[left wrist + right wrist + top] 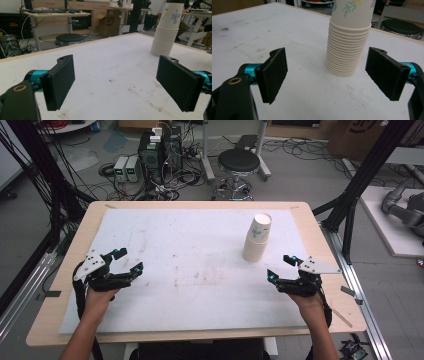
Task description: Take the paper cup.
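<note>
A stack of paper cups [257,238] is standing upright just ahead of the right gripper [280,267], whose wide-spread jaws are framing it but gripping nothing. The left gripper [128,260], jaws equally wide and empty, is waiting well apart, leaving the right hand nearer on the white mat [190,265].

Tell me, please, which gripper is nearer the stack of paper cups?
Right. The right gripper sits just in front of the stack of paper cups, jaws open towards it; the left gripper is far across the table.
</note>
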Motion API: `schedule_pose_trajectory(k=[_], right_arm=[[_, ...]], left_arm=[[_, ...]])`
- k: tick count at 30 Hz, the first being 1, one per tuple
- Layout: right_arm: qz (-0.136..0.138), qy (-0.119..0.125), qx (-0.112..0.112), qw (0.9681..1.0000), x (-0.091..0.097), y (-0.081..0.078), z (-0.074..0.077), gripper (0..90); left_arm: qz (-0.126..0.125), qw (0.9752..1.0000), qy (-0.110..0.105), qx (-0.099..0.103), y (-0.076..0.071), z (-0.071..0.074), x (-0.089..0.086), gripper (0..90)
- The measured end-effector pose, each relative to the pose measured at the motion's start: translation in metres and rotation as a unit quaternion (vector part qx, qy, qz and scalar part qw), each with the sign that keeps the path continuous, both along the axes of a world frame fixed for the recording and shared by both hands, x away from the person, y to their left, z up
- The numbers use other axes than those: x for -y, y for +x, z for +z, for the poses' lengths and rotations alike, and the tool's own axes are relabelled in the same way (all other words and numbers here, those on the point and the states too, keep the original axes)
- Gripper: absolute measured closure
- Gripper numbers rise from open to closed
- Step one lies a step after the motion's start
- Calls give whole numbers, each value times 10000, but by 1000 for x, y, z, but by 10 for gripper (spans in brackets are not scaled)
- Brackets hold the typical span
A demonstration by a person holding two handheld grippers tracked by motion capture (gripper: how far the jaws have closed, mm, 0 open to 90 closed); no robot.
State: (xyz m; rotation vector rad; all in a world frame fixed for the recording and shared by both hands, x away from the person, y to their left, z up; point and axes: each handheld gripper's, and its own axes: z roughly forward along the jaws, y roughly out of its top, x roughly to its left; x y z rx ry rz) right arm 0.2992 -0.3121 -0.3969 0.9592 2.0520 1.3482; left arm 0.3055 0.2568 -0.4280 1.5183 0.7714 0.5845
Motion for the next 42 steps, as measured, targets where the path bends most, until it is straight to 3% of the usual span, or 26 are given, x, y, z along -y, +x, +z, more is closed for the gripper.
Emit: schedule_pose_trajectory(k=[20,29,42], right_arm=[[-2,49,-6,10000,-2,-3,3,181],[116,62,-93,9999,-9,2,9,181],[80,52,-78,9999,-11,8,19,181]], left_arm=[[-41,10000,-17,-51,-4,-1,-2,153],[-101,9999,18,-104,-3,-4,1,152],[-121,9998,-14,-142,-3,-5,1,153]])
